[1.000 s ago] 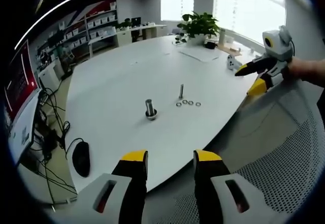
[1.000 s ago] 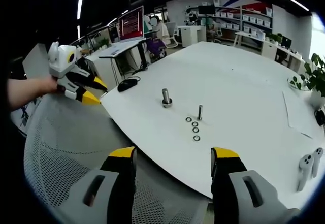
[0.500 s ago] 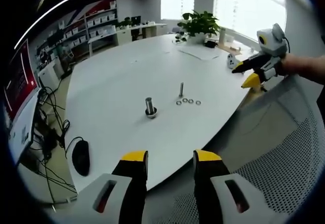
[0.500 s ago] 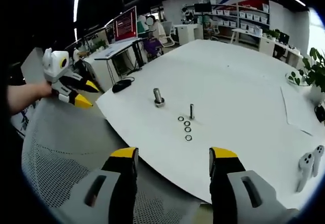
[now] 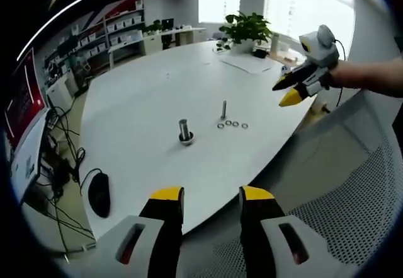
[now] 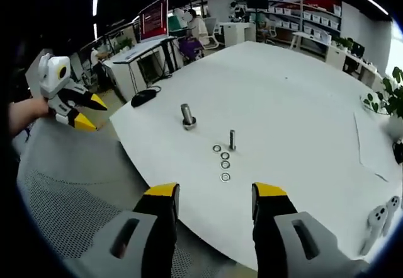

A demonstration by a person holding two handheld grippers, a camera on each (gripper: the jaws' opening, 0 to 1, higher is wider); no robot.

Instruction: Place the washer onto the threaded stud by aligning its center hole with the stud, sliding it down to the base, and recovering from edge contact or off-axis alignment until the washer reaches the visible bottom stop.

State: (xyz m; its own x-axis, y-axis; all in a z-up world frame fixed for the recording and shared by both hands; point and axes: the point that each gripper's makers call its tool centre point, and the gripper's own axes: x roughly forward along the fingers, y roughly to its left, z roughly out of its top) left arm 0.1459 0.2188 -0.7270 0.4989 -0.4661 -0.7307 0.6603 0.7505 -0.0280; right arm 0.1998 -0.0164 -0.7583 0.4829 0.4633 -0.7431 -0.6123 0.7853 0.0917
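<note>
My right gripper (image 6: 211, 193) jaws apart, empty; left gripper (image 5: 211, 194) likewise. Washers (image 6: 225, 164) well ahead between my right jaws, row just beside thin stud (image 6: 232, 140). Approach low, pinch nearest washer by rim, keep hole level for stud

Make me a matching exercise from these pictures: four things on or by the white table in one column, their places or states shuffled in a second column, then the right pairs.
Things:
1. washers
2. thin threaded stud
3. thick bolt
4. computer mouse

Places or states:
A. dark, near the table edge
B. upright, right beside the row of rings
C. flat in a short row
D. upright on a wide base, apart from the rings

Pairs: 1-C, 2-B, 3-D, 4-A
</note>
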